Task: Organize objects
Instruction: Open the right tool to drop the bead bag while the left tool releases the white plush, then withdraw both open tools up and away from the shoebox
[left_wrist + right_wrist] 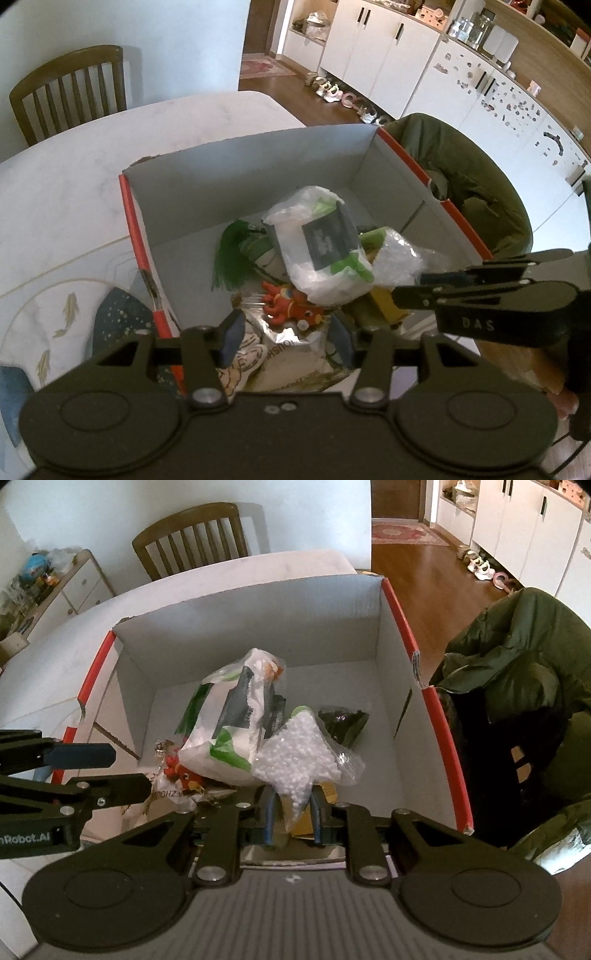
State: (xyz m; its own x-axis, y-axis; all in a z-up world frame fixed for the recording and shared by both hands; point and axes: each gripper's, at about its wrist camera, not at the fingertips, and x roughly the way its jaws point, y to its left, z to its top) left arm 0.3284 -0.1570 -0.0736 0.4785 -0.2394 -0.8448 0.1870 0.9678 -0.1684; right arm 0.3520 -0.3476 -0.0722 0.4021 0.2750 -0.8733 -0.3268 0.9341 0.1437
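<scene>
Most items already lie in the box (436, 716), the right gripper (291, 812) pinching the bead bag (299, 760) over its 6 o'clock end, left gripper (284, 332) part-open, empty.

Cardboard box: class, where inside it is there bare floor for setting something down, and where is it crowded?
Bare floor lies along the cardboard box's far wall, beyond the white wrapped bundle. The near half is crowded: bundle, bead bag, red toy.
</scene>
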